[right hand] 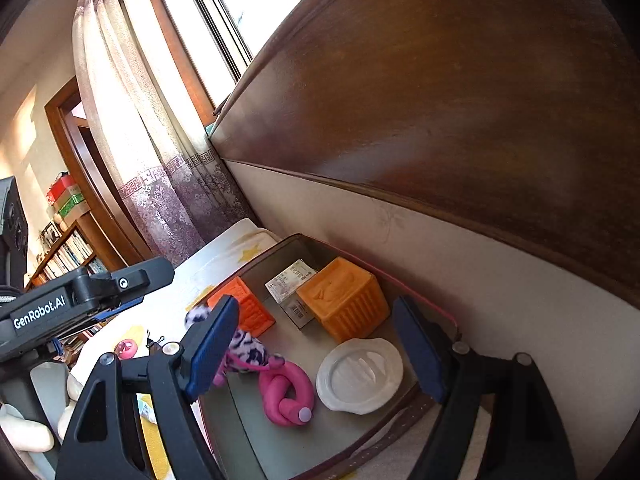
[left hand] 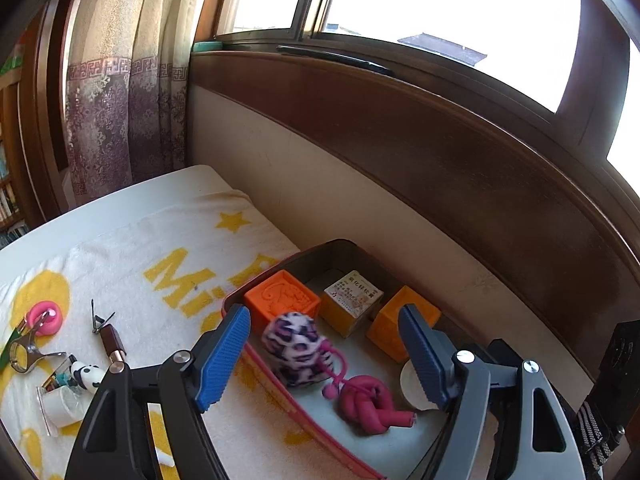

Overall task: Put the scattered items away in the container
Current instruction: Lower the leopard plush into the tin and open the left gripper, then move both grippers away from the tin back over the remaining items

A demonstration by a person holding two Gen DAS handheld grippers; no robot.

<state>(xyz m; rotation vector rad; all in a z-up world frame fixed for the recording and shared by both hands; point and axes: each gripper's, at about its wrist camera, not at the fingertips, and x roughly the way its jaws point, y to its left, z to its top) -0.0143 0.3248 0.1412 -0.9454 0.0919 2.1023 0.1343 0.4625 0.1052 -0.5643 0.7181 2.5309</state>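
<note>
A grey tray with a pink rim [left hand: 256, 356] [right hand: 404, 284] stands by the wall. In it lie two orange cubes [left hand: 282, 296] [right hand: 344, 298], a small printed box [left hand: 352, 300], a white dish [right hand: 360, 376], a knotted pink tube [left hand: 370, 404] [right hand: 286, 392] and a purple-spotted plush toy [left hand: 296, 348] [right hand: 244, 354], blurred. My left gripper [left hand: 324, 360] is open over the tray, above the plush toy. My right gripper [right hand: 316, 352] is open and empty over the tray. Scattered on the towel at left: a pink ring [left hand: 44, 316], a nail clipper [left hand: 106, 330], a panda figure [left hand: 86, 374], a metal clip [left hand: 26, 354].
A white towel with yellow print [left hand: 152, 264] covers the table. A cream wall and dark wood panel [left hand: 440, 152] run close behind the tray. A curtain [left hand: 120, 112] hangs at the far left corner. The left gripper's body [right hand: 80, 300] shows left in the right wrist view.
</note>
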